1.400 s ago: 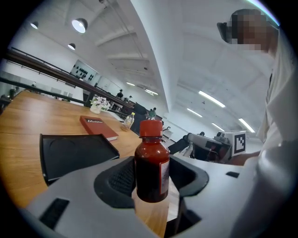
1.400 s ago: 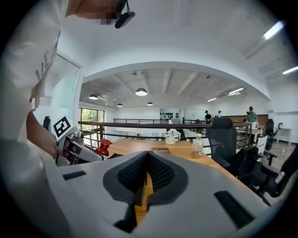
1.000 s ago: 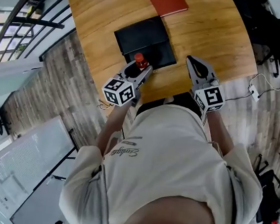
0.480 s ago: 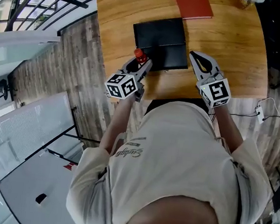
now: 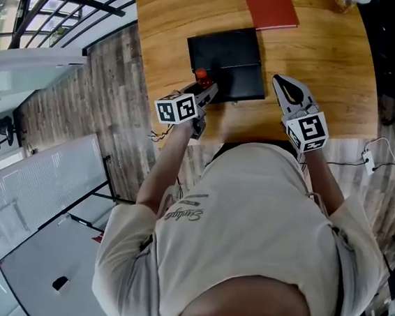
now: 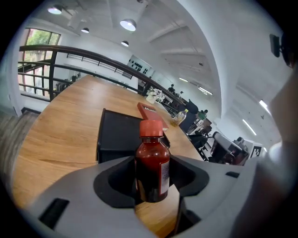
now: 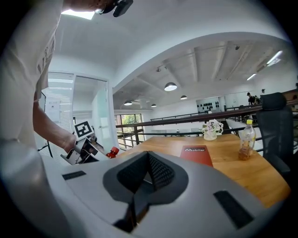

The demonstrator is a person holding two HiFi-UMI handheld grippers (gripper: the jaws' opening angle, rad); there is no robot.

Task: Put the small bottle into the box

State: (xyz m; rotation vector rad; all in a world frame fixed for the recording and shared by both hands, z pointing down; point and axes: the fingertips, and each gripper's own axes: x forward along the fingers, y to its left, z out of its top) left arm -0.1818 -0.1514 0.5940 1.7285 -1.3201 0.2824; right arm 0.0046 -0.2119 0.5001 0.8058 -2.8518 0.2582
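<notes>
The small bottle [image 6: 152,167], dark red with a red cap and a pale label, stands upright between the jaws of my left gripper [image 6: 152,188], which is shut on it. In the head view the small bottle [image 5: 201,76] and left gripper [image 5: 205,91] hang at the near left corner of the black box [image 5: 225,60]. That black box [image 6: 116,135] lies flat on the wooden table [image 5: 170,18] just beyond the bottle. My right gripper [image 5: 287,88] is shut and empty, to the right of the box; in its own view the right gripper [image 7: 138,197] holds nothing.
A red booklet [image 5: 270,3] lies beyond the box. At the far end of the table, a clear drink bottle [image 7: 246,137] and a flower vase [image 7: 211,128] stand. The table's near edge [image 5: 256,135] runs just under both grippers. A dark railing [image 6: 70,53] borders the left side.
My left gripper has carried the bottle a little forward, closer to the box's near left corner. The right gripper has hardly moved.
</notes>
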